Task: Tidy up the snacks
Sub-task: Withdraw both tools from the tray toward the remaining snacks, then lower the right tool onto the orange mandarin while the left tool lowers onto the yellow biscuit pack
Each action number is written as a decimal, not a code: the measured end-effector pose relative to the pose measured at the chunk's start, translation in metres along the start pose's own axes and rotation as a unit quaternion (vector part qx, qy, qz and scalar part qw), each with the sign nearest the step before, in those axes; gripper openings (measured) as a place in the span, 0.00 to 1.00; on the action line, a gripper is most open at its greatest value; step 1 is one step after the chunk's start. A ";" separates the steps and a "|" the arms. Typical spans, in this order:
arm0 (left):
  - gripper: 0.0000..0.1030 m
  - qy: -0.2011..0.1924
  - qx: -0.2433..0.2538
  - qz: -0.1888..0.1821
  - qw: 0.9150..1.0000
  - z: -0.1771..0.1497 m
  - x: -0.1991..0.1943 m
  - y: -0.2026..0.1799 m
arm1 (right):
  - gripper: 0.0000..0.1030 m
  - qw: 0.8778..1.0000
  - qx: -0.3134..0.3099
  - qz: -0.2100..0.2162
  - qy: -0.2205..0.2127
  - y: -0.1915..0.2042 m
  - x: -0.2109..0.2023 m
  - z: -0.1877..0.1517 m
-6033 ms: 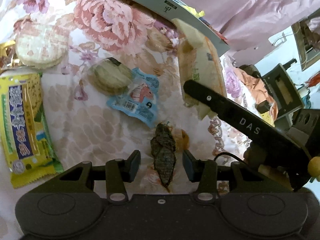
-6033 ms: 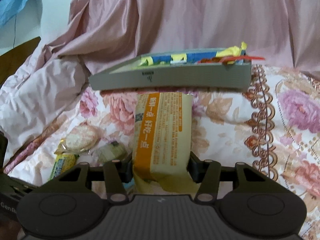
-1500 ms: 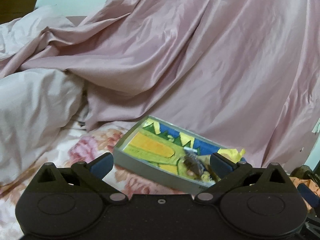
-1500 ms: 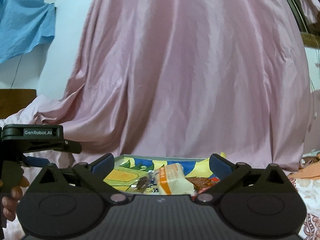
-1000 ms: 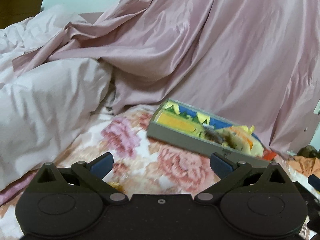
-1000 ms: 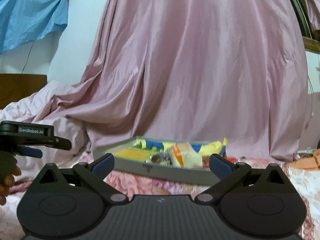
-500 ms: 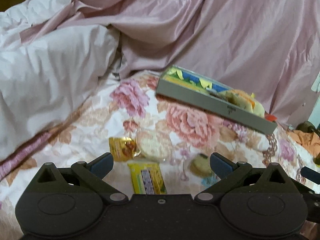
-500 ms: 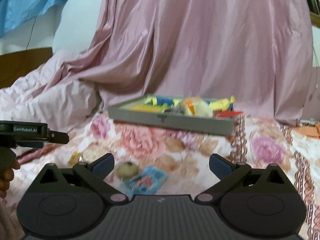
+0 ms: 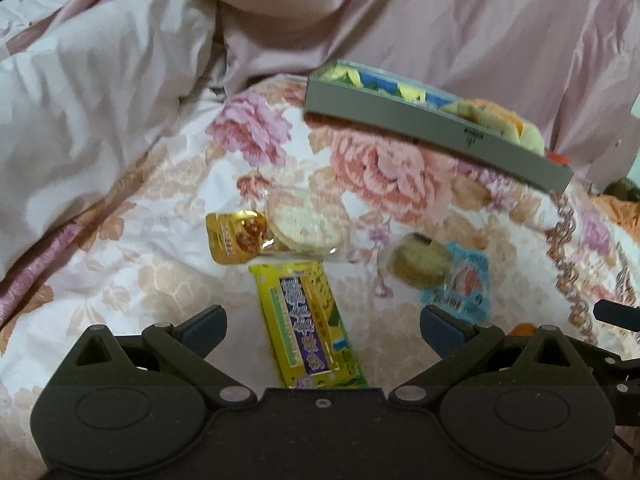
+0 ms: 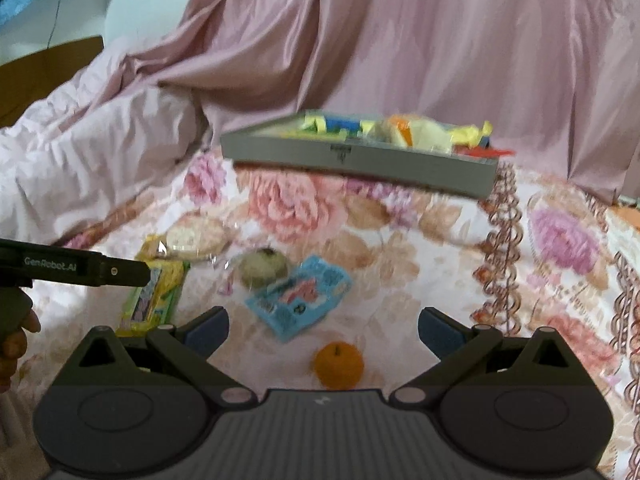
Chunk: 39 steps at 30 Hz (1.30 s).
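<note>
Two grippers, both spread wide open, with nothing held in either one. Six loose snacks out on the flowery bedspread (image 9: 160, 280), on the near side. Far off, up by the pink sheet (image 9: 440, 20), the grey tray (image 9: 420, 128), with a few snacks in it already. Right between the tips of the left gripper (image 9: 323, 322): the long yellow pack (image 9: 298, 300). Lies with its long way running from near to far, its far end leaning a little to the left. So a squeeze across the thin way looks like a good fit, with almost no turning. Just past its far end, the round cracker pack (image 9: 302, 224) and the gold packet (image 9: 236, 236), side by side, maybe touching the yellow pack, too close to tell. Best to come straight down, not push forward, or those two could get shoved. Off to the right, the small round cake (image 9: 420, 260), lying partly on the blue packet (image 10: 300, 294). Straight ahead of the right gripper (image 10: 323, 326), very near and between its tips, the little orange (image 10: 339, 364), with bare cloth all round it. Round and likely to roll, so a slow pinch seems wise. Left one nearer the yellow pack, right one nearer the orange. From the snacks to the tray, open flowery cloth and nothing in the way. Tray wall low, so probably only a small lift needed to get over the rim. Most room in the tray at its left end.
</note>
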<state>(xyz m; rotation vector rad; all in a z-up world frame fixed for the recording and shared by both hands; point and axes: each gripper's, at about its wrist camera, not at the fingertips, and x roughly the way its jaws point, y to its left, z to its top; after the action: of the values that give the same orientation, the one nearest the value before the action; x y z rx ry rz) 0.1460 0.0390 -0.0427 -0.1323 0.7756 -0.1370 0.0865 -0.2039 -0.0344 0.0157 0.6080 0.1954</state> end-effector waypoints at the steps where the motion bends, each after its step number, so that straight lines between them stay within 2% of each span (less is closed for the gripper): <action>1: 0.99 0.005 0.001 0.002 1.000 0.000 0.003 0.000 | 1.00 1.000 0.001 0.002 0.008 0.000 0.003 0.000; 6: 0.99 0.031 -0.010 0.013 0.999 0.000 0.019 0.003 | 1.00 0.999 0.008 0.002 0.046 0.001 0.017 -0.003; 16: 0.99 0.044 0.003 0.028 0.999 0.001 0.038 -0.001 | 0.98 0.995 0.039 0.017 0.092 -0.005 0.042 -0.007; 25: 0.98 0.045 0.025 0.032 0.998 0.000 0.045 -0.007 | 0.88 0.992 0.054 0.018 0.108 -0.008 0.056 -0.011; 39: 0.78 0.051 0.032 0.036 0.998 -0.002 0.045 -0.007 | 0.60 0.991 0.059 0.028 0.116 -0.006 0.061 -0.013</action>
<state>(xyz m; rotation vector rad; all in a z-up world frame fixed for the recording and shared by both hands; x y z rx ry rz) 0.1762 0.0240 -0.0739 -0.0370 0.8749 -0.1007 0.1290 -0.1988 -0.0805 0.1266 0.8523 0.2171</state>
